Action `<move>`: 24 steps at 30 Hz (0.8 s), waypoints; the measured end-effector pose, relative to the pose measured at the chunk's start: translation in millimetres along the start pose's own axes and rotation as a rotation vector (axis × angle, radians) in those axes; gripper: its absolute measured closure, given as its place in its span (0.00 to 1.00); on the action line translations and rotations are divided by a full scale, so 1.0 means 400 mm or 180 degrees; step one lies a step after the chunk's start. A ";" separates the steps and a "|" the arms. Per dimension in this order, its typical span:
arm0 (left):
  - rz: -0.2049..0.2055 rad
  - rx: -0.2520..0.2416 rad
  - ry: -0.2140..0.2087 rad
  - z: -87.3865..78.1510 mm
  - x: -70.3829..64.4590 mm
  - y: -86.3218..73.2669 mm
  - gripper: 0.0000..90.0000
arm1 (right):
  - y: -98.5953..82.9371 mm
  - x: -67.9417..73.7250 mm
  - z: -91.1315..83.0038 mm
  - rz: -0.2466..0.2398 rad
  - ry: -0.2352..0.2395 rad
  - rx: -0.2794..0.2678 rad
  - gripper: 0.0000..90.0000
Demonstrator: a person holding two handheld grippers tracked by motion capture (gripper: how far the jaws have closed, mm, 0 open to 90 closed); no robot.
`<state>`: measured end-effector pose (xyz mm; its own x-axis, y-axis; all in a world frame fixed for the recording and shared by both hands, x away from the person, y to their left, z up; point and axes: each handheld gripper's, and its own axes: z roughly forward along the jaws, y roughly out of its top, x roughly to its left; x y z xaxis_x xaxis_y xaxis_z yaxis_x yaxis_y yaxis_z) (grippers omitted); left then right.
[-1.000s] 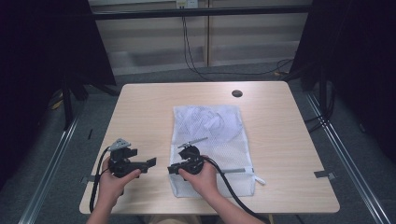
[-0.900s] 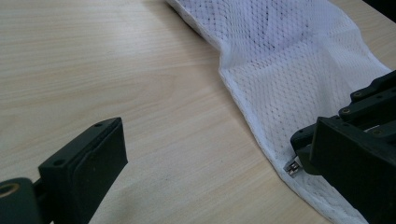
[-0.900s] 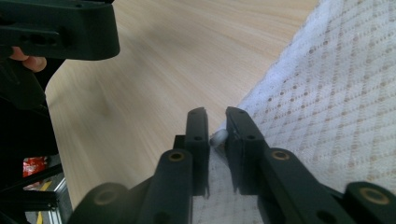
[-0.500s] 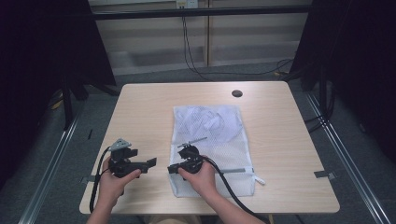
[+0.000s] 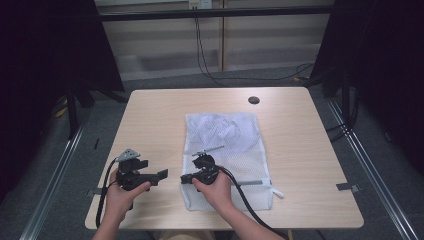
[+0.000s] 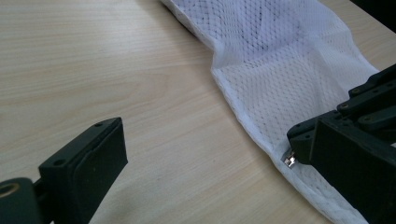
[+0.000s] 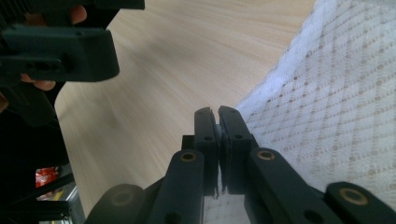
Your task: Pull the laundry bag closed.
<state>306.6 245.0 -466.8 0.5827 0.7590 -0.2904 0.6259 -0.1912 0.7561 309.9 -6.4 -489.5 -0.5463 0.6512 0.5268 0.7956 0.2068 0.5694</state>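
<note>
I keep my right claw (image 5: 186, 178) pinched on the white mesh laundry bag's (image 5: 227, 150) edge, anchoring it while my gaping, empty left claw (image 5: 161, 175) waits beside.

We're looking at a recording lab or test studio, no question: a bare light-wood table (image 5: 150, 115) with a cable hole (image 5: 253, 100) stands alone on grey carpet (image 5: 165, 82), black curtains (image 5: 50, 60) hang on both sides, metal rails (image 5: 50, 185) run along the floor, and cables (image 5: 210, 60) dangle down the plain back wall.
</note>
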 end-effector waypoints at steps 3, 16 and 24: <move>-0.0027 0.0002 -0.0068 0.001 -0.004 -0.001 0.04 | 0.005 -0.002 -0.014 0.0042 0.0059 -0.0060 0.96; -0.0072 0.0100 -0.0326 0.016 -0.026 -0.007 0.04 | 0.015 -0.005 -0.049 0.0103 0.0133 -0.0209 0.96; -0.0144 0.0206 -0.0383 0.030 -0.038 -0.012 0.04 | 0.019 -0.005 -0.057 0.0106 0.0158 -0.0232 0.96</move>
<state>301.2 226.8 -473.0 0.6086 0.6883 -0.3947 0.6829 -0.2012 0.7022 311.1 -22.7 -472.1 -0.5336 0.6195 0.5758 0.7934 0.1309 0.5945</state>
